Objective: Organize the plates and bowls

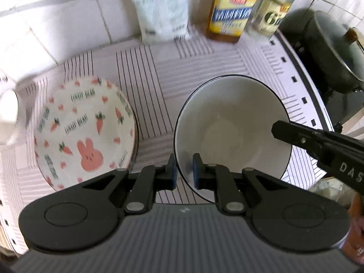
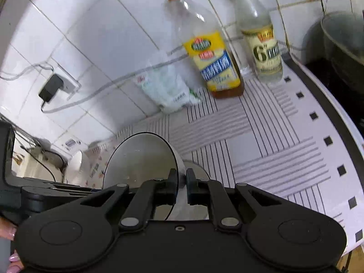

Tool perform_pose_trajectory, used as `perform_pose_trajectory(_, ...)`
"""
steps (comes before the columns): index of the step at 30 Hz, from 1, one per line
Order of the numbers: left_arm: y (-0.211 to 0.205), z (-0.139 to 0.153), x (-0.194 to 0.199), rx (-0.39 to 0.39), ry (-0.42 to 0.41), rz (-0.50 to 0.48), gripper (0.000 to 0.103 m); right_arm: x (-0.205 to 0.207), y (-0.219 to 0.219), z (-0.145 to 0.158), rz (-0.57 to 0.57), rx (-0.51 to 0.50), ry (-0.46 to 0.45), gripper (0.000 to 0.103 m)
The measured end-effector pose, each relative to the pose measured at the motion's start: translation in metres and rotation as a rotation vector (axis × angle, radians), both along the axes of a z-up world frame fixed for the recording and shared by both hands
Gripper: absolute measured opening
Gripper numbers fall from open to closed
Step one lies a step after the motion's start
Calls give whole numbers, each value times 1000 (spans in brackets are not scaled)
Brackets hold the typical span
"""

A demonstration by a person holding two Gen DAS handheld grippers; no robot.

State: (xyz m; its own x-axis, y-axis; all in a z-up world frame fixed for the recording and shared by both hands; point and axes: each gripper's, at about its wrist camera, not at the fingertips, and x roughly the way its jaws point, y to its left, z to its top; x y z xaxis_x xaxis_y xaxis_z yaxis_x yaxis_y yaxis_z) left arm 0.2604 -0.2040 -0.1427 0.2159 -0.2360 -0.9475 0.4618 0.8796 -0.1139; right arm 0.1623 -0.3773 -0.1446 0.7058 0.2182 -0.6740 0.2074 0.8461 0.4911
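Observation:
A white bowl with a thin black rim hangs above the striped mat, held by both grippers. My left gripper is shut on its near-left rim, one pad inside and one outside. My right gripper reaches in from the right and clamps the right rim. In the right wrist view the bowl stands on edge, with my right gripper shut on its rim. A plate printed with a pink bunny and carrots lies on the mat, left of the bowl. The plate's edge shows faintly behind the bowl.
A yellow-labelled oil bottle, a clear bottle and a white plastic bag stand against the tiled wall. A dark lidded pot sits on the stove at the right. A white cup is at the far left. A charger hangs on the wall.

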Motion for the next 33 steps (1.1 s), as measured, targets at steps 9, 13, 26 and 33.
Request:
perform_pose_trajectory(9,-4,-15,5,41,81,26,12,1,6,-16,53,-62,3,11)
perform_pose_trajectory(13,-12,-22,9,69,93,15,12,8,7,-20,71,-102,12,11)
perform_pose_trajectory(26,-23,-36,14,129,111,22,12,15,30,-25,160,-348,32,11)
perform_pose_trajectory(33,-19,-29,13,95,81,36,23,17,47,-27,225,-496,21,16)
